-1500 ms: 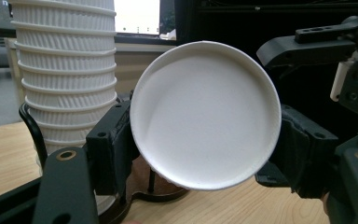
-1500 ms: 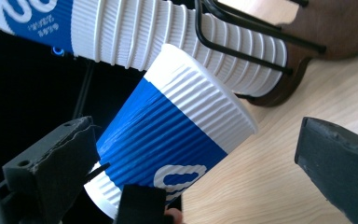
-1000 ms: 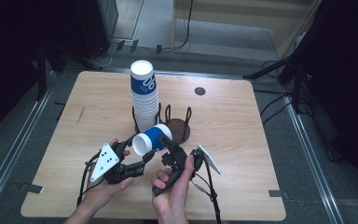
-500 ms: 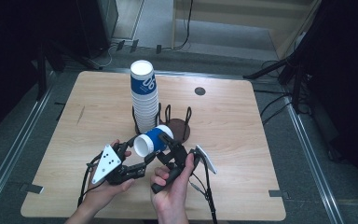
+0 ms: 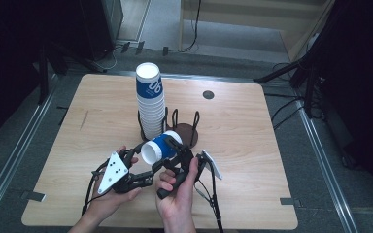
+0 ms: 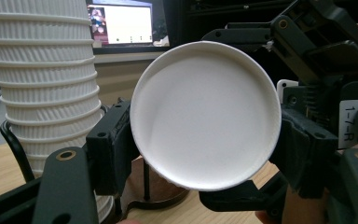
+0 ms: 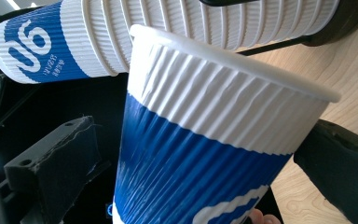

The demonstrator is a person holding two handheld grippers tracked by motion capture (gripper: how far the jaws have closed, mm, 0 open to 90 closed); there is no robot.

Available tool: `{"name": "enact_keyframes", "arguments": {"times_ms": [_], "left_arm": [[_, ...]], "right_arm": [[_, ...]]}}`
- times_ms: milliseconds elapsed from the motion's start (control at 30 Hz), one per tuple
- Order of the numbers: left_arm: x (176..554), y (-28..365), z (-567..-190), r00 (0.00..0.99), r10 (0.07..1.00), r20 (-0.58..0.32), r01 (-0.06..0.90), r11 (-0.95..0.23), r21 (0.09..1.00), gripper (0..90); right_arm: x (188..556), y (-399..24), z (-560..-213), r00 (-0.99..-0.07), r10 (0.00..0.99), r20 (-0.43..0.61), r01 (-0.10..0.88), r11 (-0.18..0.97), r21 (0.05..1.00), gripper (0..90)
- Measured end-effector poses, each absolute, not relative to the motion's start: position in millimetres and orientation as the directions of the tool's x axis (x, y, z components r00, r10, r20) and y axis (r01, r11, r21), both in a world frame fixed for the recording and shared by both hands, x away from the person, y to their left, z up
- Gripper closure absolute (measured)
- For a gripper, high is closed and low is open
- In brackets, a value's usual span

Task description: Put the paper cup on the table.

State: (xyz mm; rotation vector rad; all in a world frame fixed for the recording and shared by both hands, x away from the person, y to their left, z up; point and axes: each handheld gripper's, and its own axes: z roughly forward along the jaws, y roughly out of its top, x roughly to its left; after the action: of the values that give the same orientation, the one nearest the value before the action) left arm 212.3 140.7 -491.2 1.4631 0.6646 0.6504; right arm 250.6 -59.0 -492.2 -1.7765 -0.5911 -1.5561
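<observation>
A light wooden table [image 5: 272,160] with rounded corners is carrying a dark wire rack [image 5: 182,131] near its centre, which is holding a tall stack of cups [image 5: 151,104]; a small dark round spot [image 5: 208,94] is sitting at about one o'clock from the rack

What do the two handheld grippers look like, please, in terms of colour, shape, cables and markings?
Both are black, angular, two-jaw tools. The left gripper carries a grey three-cornered plate with dark dots on top, and a black cable trails from it. The right gripper bears a pale plate at its side, a white label reading 1-7-R and thin black cables. Its jaw pads look rough and foam-like. No sleeves show.
</observation>
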Motion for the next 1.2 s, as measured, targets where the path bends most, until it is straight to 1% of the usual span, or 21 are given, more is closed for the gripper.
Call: {"name": "enact_keyframes", "arguments": {"times_ms": [67,100,200,333,400,467,700,800,933,1000,1100,1200], "left_arm": [[212.1,140.8,-491.0,0.666,0.746,-0.005,0.001,0.005,1.000,29.6],[211.8,140.9,-490.8,0.666,0.746,-0.004,-0.001,0.006,1.000,29.7],[211.2,140.6,-490.5,0.671,0.742,-0.005,-0.006,0.012,1.000,29.6],[211.0,140.4,-490.3,0.676,0.737,-0.008,-0.005,0.016,1.000,29.7],[211.2,140.6,-490.5,0.676,0.737,-0.012,-0.001,0.017,1.000,29.6],[212.0,141.6,-490.5,0.678,0.735,-0.022,0.009,0.021,1.000,29.6],[212.0,141.4,-490.8,0.681,0.732,-0.022,0.013,0.018,1.000,29.4],[211.7,141.0,-490.6,0.681,0.732,-0.018,0.008,0.016,1.000,29.3],[211.2,142.4,-490.6,0.684,0.730,-0.017,0.006,0.018,1.000,28.9],[210.0,143.4,-489.6,0.684,0.729,-0.030,0.021,0.021,1.000,28.7],[209.4,144.5,-488.5,0.680,0.732,-0.027,0.015,0.024,1.000,28.4],[209.8,146.4,-487.5,0.688,0.724,-0.048,0.025,0.042,0.999,28.3]], "right_arm": [[250.9,-58.6,-492.7,0.183,-0.107,0.977,0.729,-0.653,-0.208,0.8],[251.5,-58.1,-493.6,0.187,-0.114,0.976,0.730,-0.649,-0.216,3.0],[252.2,-57.6,-494.4,0.191,-0.117,0.975,0.729,-0.648,-0.221,5.3],[253.2,-56.7,-495.0,0.194,-0.146,0.970,0.729,-0.640,-0.242,13.0],[253.3,-56.4,-495.5,0.190,-0.146,0.971,0.731,-0.639,-0.239,13.3],[253.6,-56.0,-496.2,0.185,-0.157,0.970,0.731,-0.638,-0.242,15.7],[251.9,-56.2,-495.0,0.175,-0.157,0.972,0.726,-0.647,-0.235,19.7],[250.7,-56.2,-494.6,0.158,-0.145,0.977,0.720,-0.660,-0.215,20.4],[249.5,-55.9,-493.7,0.153,-0.147,0.977,0.720,-0.660,-0.213,21.3],[249.4,-55.0,-494.4,0.146,-0.137,0.980,0.722,-0.662,-0.200,21.6],[249.1,-54.7,-494.2,0.141,-0.141,0.980,0.727,-0.658,-0.199,22.2],[249.5,-54.6,-490.8,0.112,-0.137,0.984,0.732,-0.659,-0.175,22.4]]}}
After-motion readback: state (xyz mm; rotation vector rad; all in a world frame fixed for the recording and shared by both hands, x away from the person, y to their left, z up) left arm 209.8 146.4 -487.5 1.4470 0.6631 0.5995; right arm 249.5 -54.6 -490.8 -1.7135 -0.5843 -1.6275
